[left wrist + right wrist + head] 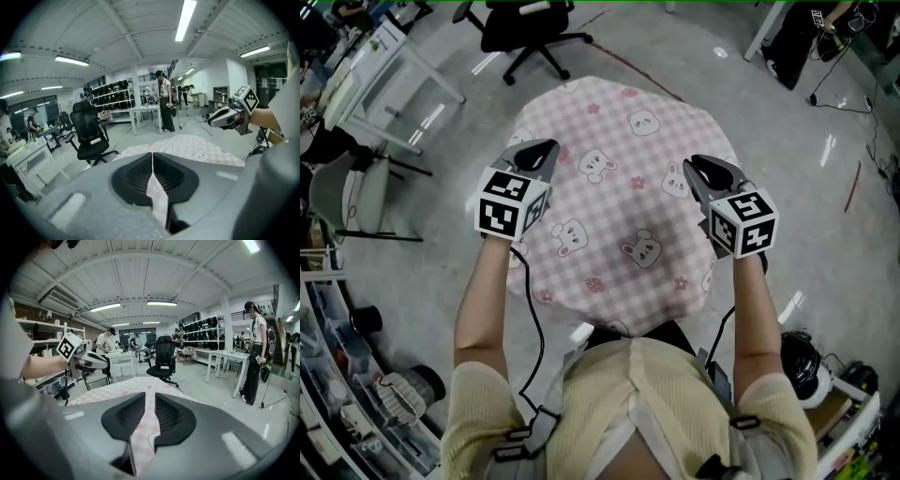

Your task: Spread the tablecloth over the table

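Head view: the tablecloth point(619, 141), pink check with small bunny and bear prints, lies spread out flat in front of the person, with its near edge hanging just ahead of their body. What is under the cloth is covered and cannot be made out.

Left gripper point(542, 150) sits at the cloth's left edge, and right gripper point(701, 167) at its right edge. Both point away from the person, with arms stretched forward, and the marker cubes face up.

Left gripper view: the left gripper point(152, 154) has its jaws pressed together at the tip, with a strip of tablecloth point(192, 146) pinched between them. The rest of the cloth runs out beyond the jaws. The right gripper point(225, 117) shows at the far right, held over the cloth's other edge.

Right gripper view: the right gripper point(149, 397) has its jaws close together, and the narrow slot between them is filled with tablecloth point(117, 387). It is clamped on the cloth. The left gripper point(91, 361) is opposite, at the left.

Surroundings: grey polished floor point(787, 141). A black office chair point(530, 28) stands beyond the far edge of the cloth, well apart from it. In the left gripper view a person in dark clothes point(165, 101) stands by a white table point(145, 110).
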